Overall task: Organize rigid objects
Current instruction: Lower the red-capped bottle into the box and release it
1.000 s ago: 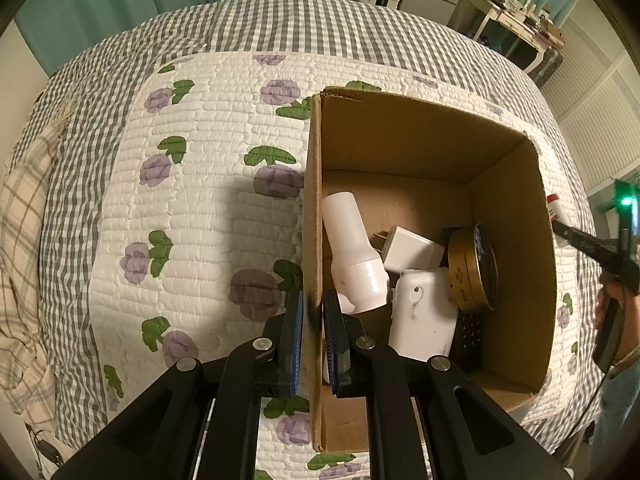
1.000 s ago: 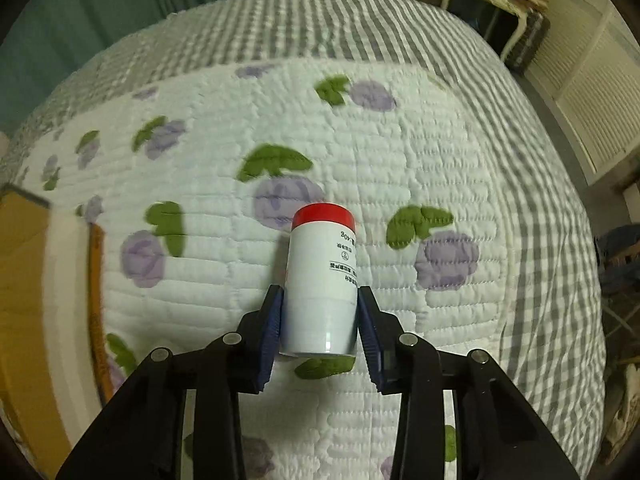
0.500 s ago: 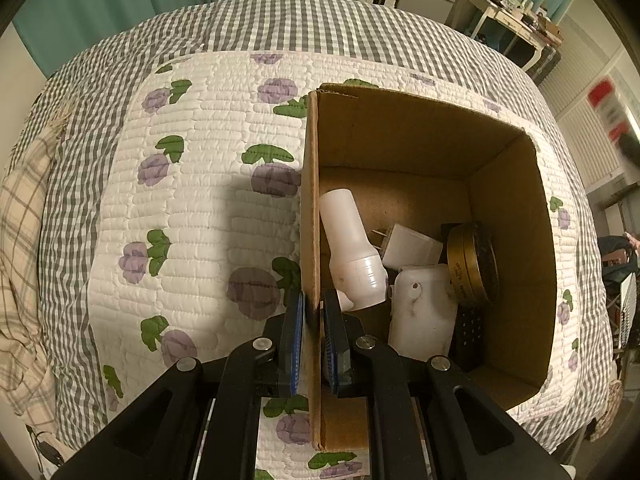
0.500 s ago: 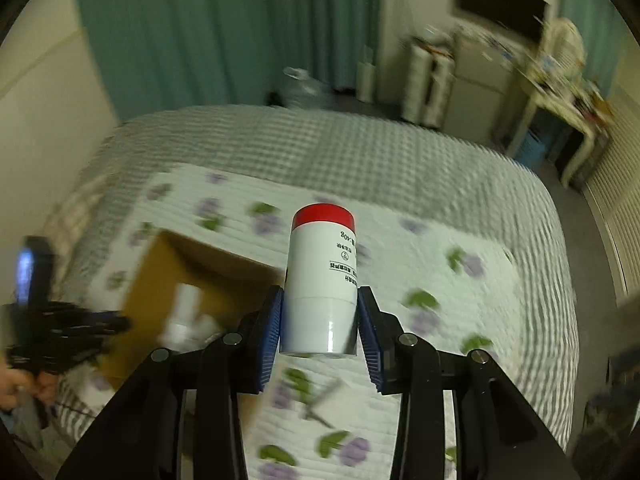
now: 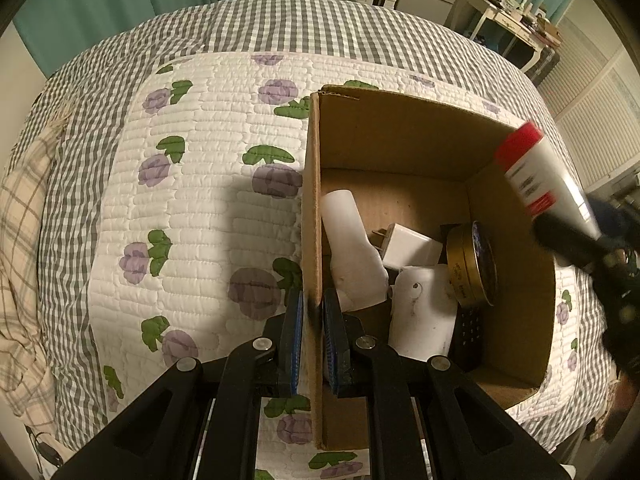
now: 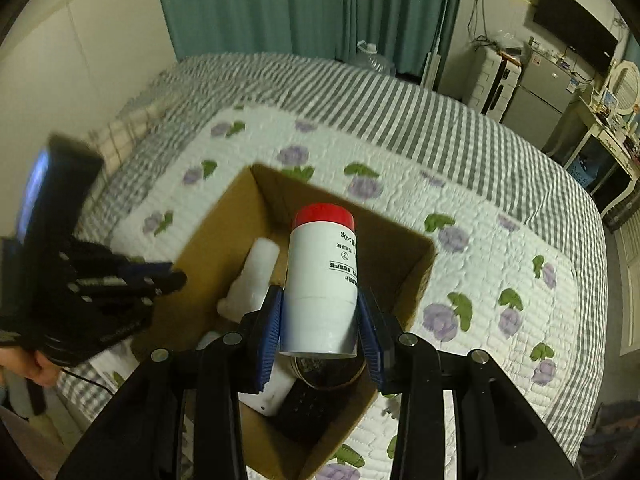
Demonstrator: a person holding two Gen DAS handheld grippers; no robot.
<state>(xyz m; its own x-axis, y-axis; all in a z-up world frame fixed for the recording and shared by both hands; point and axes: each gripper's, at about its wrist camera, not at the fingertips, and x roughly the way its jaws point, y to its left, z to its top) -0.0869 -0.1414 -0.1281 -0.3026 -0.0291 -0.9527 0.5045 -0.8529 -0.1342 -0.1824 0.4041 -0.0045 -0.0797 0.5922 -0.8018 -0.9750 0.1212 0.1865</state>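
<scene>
Cardboard fills most of what I see: an open-topped cardboard box (image 5: 400, 136) sits on the quilted bed (image 5: 192, 184), its white cover printed with purple flowers and framed by grey gingham. My left claw (image 5: 311, 320) is clamped tight on the box's near left wall, one blue pad outside and one inside the panel. My right claw (image 6: 320, 320) grips a white bottle (image 6: 324, 280) with a red cap by its lower body, the pads pressing on either side, and holds it in the air above the box opening; in the left wrist view the same bottle (image 5: 540, 184) shows blurred over the box's right wall. Inside the box I see a white tube-shaped piece (image 5: 352, 248) leaning against the left wall, a white plug adapter (image 5: 408, 246) beside it, a white block with a key mark (image 5: 424, 312), a gold round tin (image 5: 474, 268) standing on edge, and a black remote (image 5: 468, 328) lying under the tin. From the right wrist view, a hand (image 6: 24, 364) holds the left claw's handle at the box's left side.
</scene>
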